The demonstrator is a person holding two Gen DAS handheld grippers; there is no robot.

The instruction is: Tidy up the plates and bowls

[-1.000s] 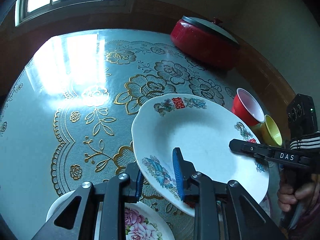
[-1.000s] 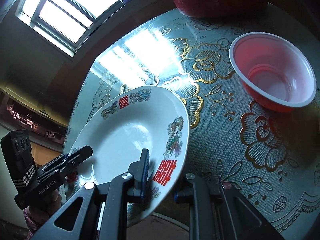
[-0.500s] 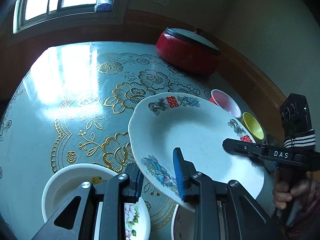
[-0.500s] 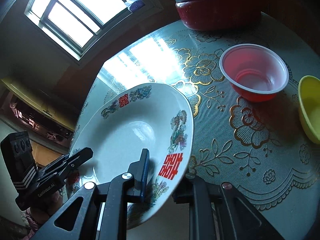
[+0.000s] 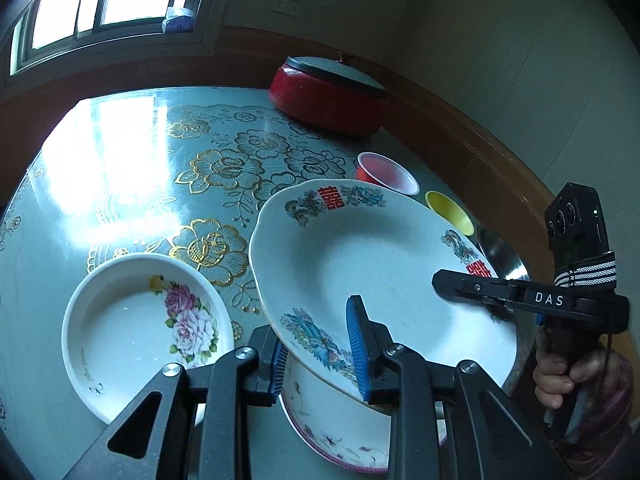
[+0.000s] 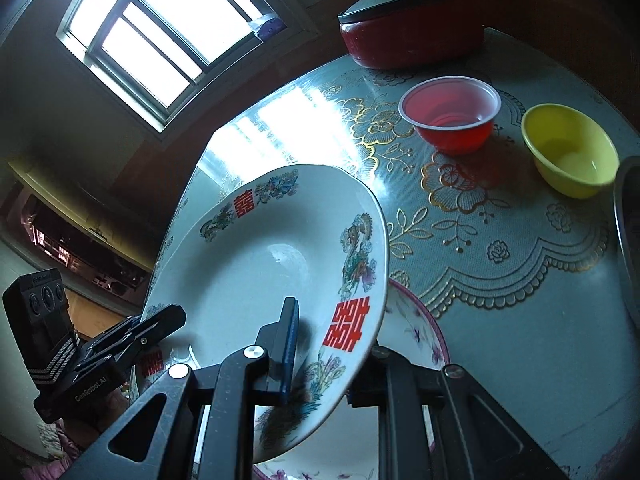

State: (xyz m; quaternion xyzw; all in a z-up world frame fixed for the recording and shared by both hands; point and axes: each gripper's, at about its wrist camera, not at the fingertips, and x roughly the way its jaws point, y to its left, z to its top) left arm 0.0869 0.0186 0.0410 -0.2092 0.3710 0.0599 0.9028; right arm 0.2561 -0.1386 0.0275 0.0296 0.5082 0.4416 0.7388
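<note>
A large white plate with red characters and bird prints (image 5: 372,256) is held in the air over the table by both grippers. My left gripper (image 5: 320,354) is shut on its near rim. My right gripper (image 6: 324,364) is shut on the opposite rim; the plate also shows in the right wrist view (image 6: 264,272). Right below the plate sits a white bowl with a pink rim (image 5: 340,420), also in the right wrist view (image 6: 416,332). A white dish with pink roses (image 5: 136,328) lies on the table to the left.
A red plastic bowl (image 6: 452,114) and a yellow bowl (image 6: 570,156) stand on the lace-patterned table (image 5: 120,184). A red lidded pot (image 5: 328,96) is at the far edge by the wall. A metal bowl rim (image 5: 502,256) shows at the right.
Both grippers have lifted the plate and drawn it back toward the near side. The rose dish and the pink-rimmed bowl have come into view beneath.
</note>
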